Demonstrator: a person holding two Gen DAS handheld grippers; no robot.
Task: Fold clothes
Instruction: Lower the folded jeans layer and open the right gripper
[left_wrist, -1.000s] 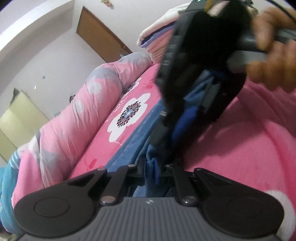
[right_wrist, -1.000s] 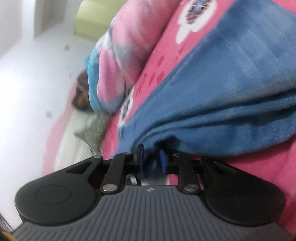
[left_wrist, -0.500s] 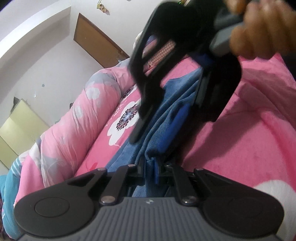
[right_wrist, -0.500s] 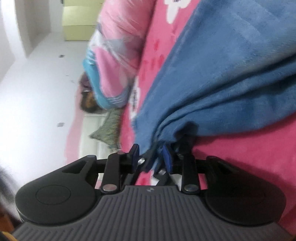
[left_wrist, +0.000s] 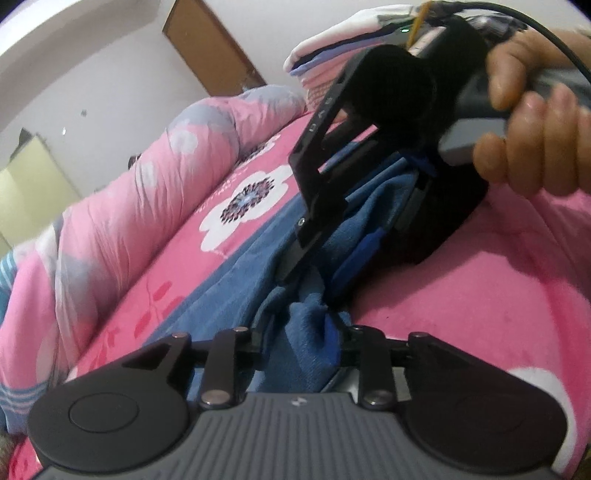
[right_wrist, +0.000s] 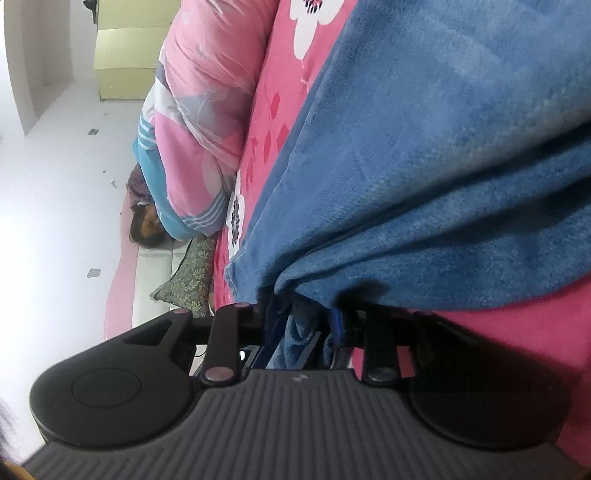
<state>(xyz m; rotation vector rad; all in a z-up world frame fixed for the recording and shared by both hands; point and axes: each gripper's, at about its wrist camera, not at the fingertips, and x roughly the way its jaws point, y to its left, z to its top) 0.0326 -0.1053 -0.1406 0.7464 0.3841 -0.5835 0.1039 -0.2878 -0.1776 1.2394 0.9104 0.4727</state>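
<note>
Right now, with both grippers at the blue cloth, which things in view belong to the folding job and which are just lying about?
Part of the job:
- blue garment, on the pink bedsheet
- left gripper, jaws opening, cloth between them
- right gripper, cloth between its jaws

Lying about:
- rolled pink quilt
- stack of folded clothes
- green patterned cushion
- wooden door

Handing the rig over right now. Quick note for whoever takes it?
Left gripper: jaws opening, the blue garment edge between its fingers.
Right gripper: fingers apart, the same edge between them, apparently loose.
The garment lies on the pink bed, doubled over at the near edge. A folded stack sits at the far end.
Done: one fold, it seems.
Left: pull both grippers clear, probably fold again, then add it to the stack.
</note>
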